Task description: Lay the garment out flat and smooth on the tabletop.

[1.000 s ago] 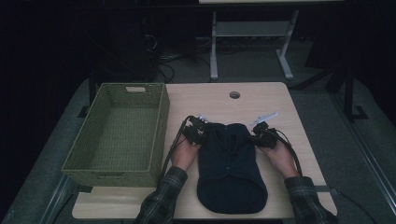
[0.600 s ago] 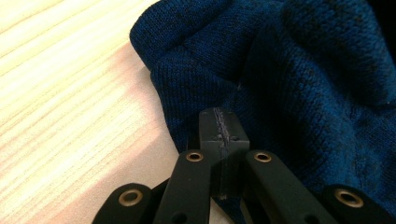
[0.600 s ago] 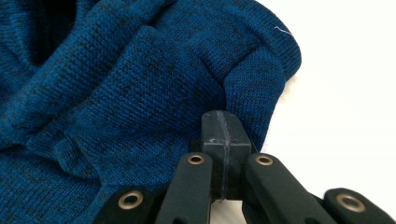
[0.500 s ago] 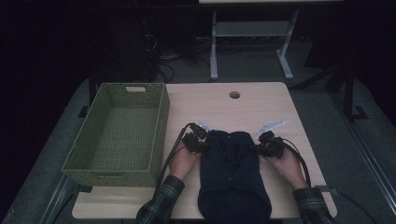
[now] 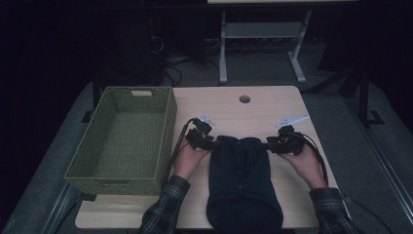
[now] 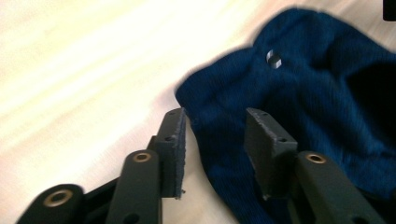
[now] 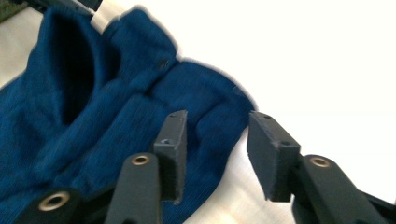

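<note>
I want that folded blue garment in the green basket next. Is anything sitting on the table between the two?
Nothing visible does. The blue garment lies right of the green wicker basket, with bare table between them apart from the person's left hand and the left gripper, whose jaws have just opened off the cloth. The basket holds nothing.

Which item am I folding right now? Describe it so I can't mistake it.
Start at the light wooden table. Right of the green woven basket, near the front edge, lies a dark blue knitted garment. It is the sole piece of cloth, with a small button on it, lying between the two hands.
</note>
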Tool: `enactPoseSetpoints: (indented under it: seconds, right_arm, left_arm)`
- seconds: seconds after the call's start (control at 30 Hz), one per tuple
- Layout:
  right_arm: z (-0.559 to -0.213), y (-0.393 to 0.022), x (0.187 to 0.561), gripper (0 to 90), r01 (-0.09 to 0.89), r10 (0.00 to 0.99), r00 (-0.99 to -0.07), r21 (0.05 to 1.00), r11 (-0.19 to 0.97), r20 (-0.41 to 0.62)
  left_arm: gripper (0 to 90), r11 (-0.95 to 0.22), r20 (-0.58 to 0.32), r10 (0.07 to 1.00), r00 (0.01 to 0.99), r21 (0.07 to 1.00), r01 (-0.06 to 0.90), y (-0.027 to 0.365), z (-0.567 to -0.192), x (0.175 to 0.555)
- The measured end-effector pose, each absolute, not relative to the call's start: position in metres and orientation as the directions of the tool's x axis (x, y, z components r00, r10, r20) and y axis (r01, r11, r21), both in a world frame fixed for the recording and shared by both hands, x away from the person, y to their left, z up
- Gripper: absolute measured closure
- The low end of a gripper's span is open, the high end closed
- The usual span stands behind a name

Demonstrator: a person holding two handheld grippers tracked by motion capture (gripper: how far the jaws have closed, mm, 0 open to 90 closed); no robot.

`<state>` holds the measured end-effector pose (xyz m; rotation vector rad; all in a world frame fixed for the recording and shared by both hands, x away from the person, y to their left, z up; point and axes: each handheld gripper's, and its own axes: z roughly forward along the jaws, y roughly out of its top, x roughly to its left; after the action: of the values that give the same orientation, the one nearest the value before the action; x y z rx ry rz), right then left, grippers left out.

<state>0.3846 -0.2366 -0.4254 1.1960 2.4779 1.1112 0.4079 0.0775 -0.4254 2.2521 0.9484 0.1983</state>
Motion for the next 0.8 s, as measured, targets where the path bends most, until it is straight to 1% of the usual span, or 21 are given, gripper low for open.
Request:
enactPoseSetpoints:
  seconds: [0.03, 0.1, 0.13, 0.17, 0.2, 0.23, 0.37, 0.43, 0.67, 0.8]
  right_arm:
    - [-0.424, -0.237, 0.388, 53.8, 0.609, 0.732, -0.661, 0.689, 0.393, 0.166]
    - [-0.422, -0.237, 0.393, 51.9, 0.606, 0.736, -0.658, 0.692, 0.393, 0.159]
    - [-0.422, -0.237, 0.393, 51.9, 0.606, 0.736, -0.658, 0.692, 0.393, 0.159]
    - [-0.423, -0.238, 0.397, 50.7, 0.598, 0.727, -0.663, 0.711, 0.371, 0.178]
    - [-0.423, -0.238, 0.397, 50.7, 0.598, 0.727, -0.663, 0.711, 0.371, 0.178]
    - [-0.425, -0.237, 0.4, 47.6, 0.599, 0.726, -0.666, 0.705, 0.38, 0.175]
    - [-0.429, -0.237, 0.406, 46.3, 0.604, 0.728, -0.662, 0.7, 0.381, 0.176]
    - [-0.434, -0.236, 0.412, 45.7, 0.608, 0.734, -0.655, 0.701, 0.373, 0.178]
    - [-0.449, -0.231, 0.423, 45.6, 0.625, 0.734, -0.652, 0.681, 0.381, 0.188]
    - [-0.455, -0.231, 0.427, 45.7, 0.639, 0.739, -0.641, 0.678, 0.364, 0.207]
  left_arm:
    - [54.4, -0.5, -0.108, 0.685, 0.721, 0.651, 0.572, 0.078, -0.423, 0.41]
    - [52.2, -0.484, -0.121, 0.687, 0.717, 0.659, 0.575, 0.079, -0.42, 0.415]
    - [52.2, -0.48, -0.122, 0.688, 0.715, 0.663, 0.575, 0.079, -0.419, 0.418]
    - [49.9, -0.474, -0.121, 0.688, 0.715, 0.67, 0.571, 0.079, -0.418, 0.42]
    - [49.9, -0.477, -0.125, 0.686, 0.717, 0.667, 0.573, 0.078, -0.418, 0.422]
    - [46.7, -0.476, -0.129, 0.687, 0.715, 0.664, 0.577, 0.077, -0.418, 0.425]
    - [44.6, -0.478, -0.124, 0.682, 0.721, 0.67, 0.568, 0.077, -0.421, 0.433]
    - [40.7, -0.482, -0.129, 0.681, 0.721, 0.662, 0.574, 0.077, -0.425, 0.438]
    - [38.3, -0.495, -0.138, 0.679, 0.721, 0.639, 0.589, 0.075, -0.439, 0.446]
    - [38.1, -0.496, -0.149, 0.679, 0.719, 0.628, 0.599, 0.074, -0.445, 0.448]
